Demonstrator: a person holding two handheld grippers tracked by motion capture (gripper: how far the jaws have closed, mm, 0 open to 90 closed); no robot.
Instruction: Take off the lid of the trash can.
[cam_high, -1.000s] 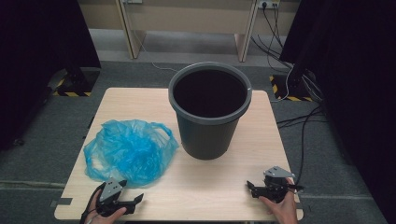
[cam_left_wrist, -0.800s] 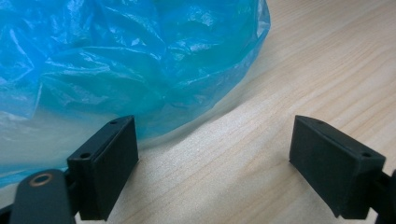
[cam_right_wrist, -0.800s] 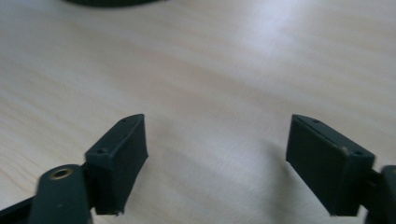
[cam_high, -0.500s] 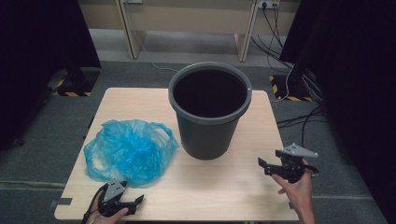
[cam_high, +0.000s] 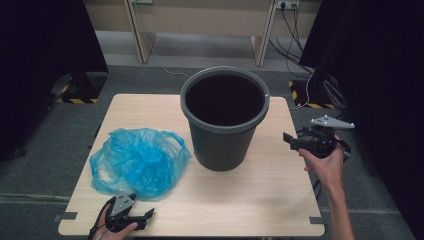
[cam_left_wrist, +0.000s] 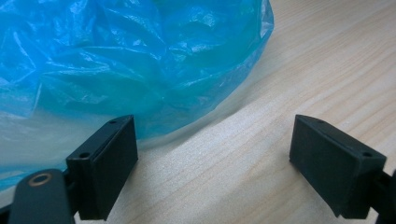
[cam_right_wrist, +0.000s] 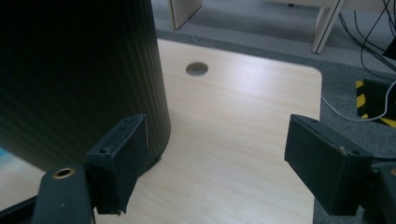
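Now the right gripper has lifted off the table's near right corner and hangs in the air beside the grey bin, higher and farther in than a second ago. Its 2 jaws have just been closing a little, yet they stand well apart with nothing between them. The left gripper has stayed low at the near left edge, jaws apart and empty, just short of the crumpled blue plastic bag, which lies left of the bin. Judging by this, the right hand is heading for the bin while the bag waits to be picked up.
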